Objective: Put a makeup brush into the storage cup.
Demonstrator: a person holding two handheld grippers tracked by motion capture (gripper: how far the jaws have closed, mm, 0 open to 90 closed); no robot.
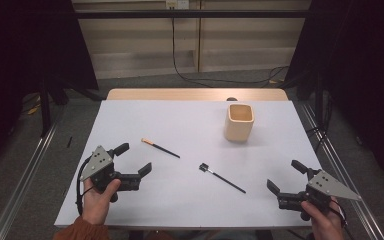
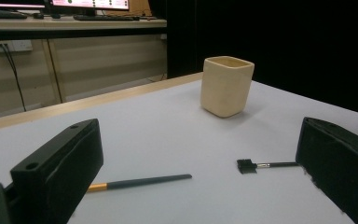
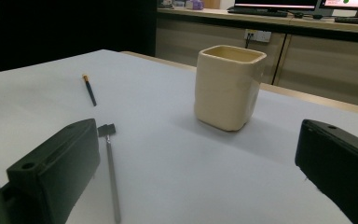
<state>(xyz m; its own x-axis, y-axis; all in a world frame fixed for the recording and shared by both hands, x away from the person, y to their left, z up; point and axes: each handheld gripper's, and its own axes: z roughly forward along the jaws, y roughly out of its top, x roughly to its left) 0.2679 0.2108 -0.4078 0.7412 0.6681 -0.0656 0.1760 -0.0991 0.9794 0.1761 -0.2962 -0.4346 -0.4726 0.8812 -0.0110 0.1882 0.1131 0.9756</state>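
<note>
With both my left hand-held gripper (image 1: 134,159) and right hand-held gripper (image 1: 285,176) released and holding nothing, I judge it best to square the left one's jaws across the orange-tipped brush (image 1: 160,148) at its 1 o'clock before pinching mid-handle.

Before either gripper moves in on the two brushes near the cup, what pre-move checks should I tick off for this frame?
1. Left gripper open and holding nothing: ok.
2. Right gripper open and holding nothing: ok.
3. Orange-tipped brush lying flat on the table, apart from other things, reachable from the left: ok.
4. Black-headed brush lying flat between the two grippers, nothing on it: ok.
5. Cup upright, mouth open upward: ok.
6. Cup empty inside: cannot tell, its bottom is hidden.
</note>
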